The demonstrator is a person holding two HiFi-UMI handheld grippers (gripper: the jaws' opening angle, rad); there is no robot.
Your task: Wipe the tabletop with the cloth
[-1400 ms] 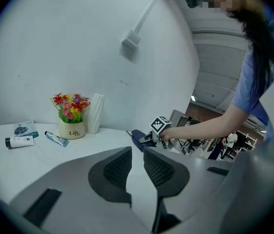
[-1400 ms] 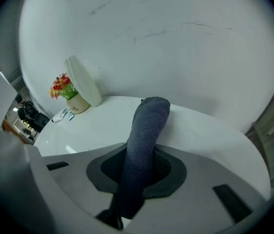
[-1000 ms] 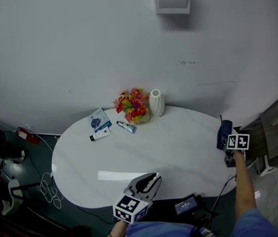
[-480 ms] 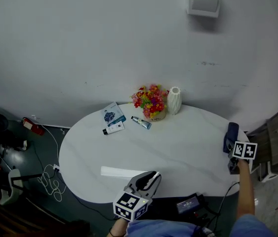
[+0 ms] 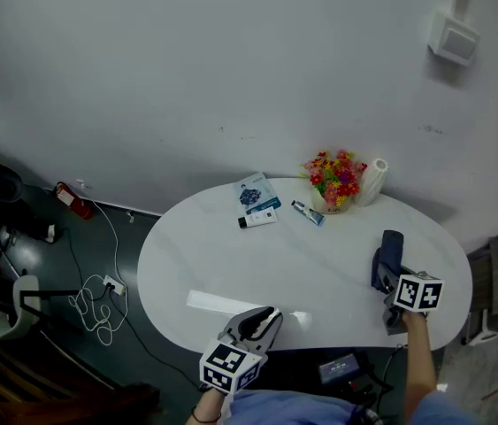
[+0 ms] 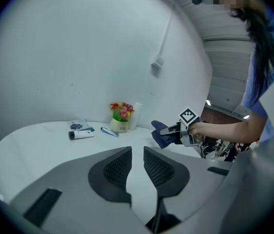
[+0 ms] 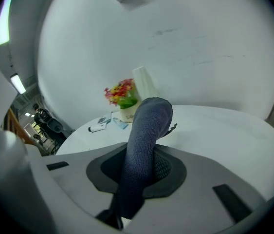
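1. The right gripper [image 7: 141, 168] is clenched on the cloth [image 7: 146, 126], holding it over the right end of the white tabletop [image 5: 231, 264], close to the near edge. The grip looks meant to carry the cloth down for wiping.
2. The cloth is dark blue with a fine knit texture. It is bunched into a thick roll that rises out of the jaws and bends forward at its tip. It appears soft and dry, likely to flatten under pressure.
3. Whether the cloth touches the surface cannot be told. The left gripper view suggests it hangs just above.
4. The left gripper [image 6: 137, 161] waits at the middle of the near edge, its jaws narrowly parted with nothing between them. It seems to be kept out of the wiping path.
5. A pot of flowers [image 5: 335, 180], a white vase [image 5: 374, 182], a small tube [image 5: 307, 212] and a blue packet [image 5: 254, 193] stand grouped along the far edge. Most strokes could probably pass in front of them.
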